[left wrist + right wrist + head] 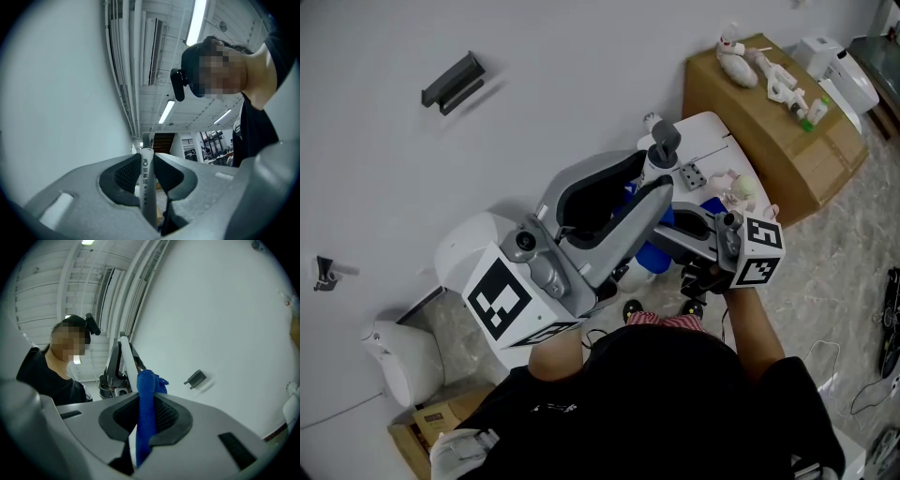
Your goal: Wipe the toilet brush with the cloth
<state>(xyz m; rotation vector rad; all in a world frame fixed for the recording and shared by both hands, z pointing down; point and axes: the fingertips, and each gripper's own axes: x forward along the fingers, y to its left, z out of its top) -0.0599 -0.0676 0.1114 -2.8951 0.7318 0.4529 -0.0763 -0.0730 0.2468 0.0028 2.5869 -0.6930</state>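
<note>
I am holding the toilet brush (148, 187) in the left gripper (147, 161). Its jaws are clamping the white handle from both sides, and the handle is standing upright between the pads. The right gripper (147, 399) is pinching the blue cloth (146, 418) in its jaws, which are standing narrow on the folded fabric. From the right gripper view, the top of the cloth is sitting just beside the brush handle, though I cannot tell whether they are touching. In the head view both grippers are meeting in front of a plain white wall, with a cardboard box (787, 150) off to the right.
</note>
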